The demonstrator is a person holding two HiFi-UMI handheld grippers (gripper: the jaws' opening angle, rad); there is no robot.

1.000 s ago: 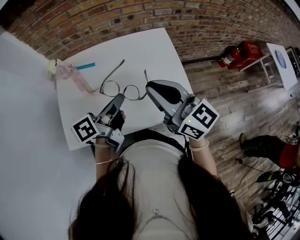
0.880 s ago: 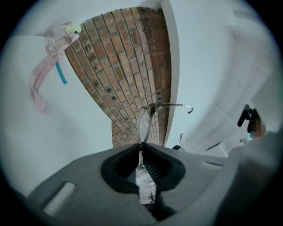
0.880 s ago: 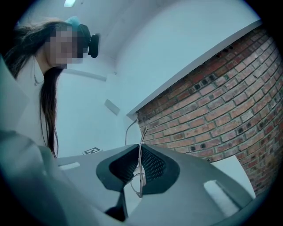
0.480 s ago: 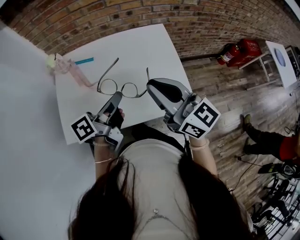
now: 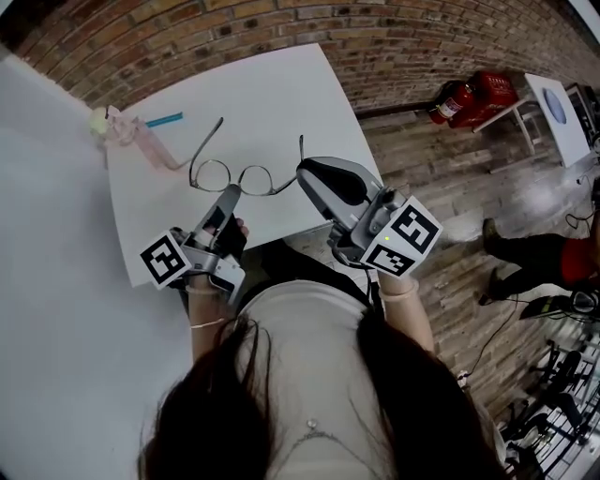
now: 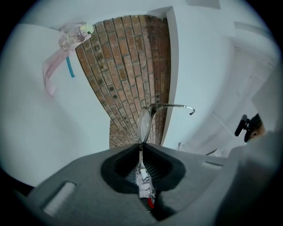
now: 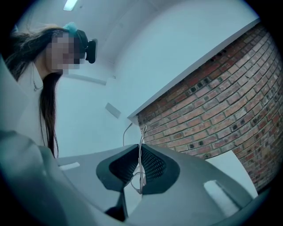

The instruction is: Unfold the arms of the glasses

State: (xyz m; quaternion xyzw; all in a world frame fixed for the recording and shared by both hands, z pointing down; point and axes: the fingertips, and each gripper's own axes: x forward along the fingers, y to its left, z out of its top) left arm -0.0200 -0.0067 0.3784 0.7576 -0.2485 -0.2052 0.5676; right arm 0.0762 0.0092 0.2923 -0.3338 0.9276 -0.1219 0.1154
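Closest to the person, the left gripper (image 5: 231, 192) is clamped shut on the rim of the glasses (image 5: 239, 176). The right gripper (image 5: 302, 171) is pinched shut on the thin wire at the frame's other end. Between them the glasses are held over the near part of the white table (image 5: 272, 94), with one arm reaching away toward the far left. Farther off, a pink strap (image 5: 131, 139) and a teal stick (image 5: 165, 120) lie at the table's far left corner. A brick wall (image 5: 281, 28) stands beyond.

White table (image 5: 281, 89), brick wall (image 5: 422, 37) (behind it), red extinguisher (image 5: 450, 101)
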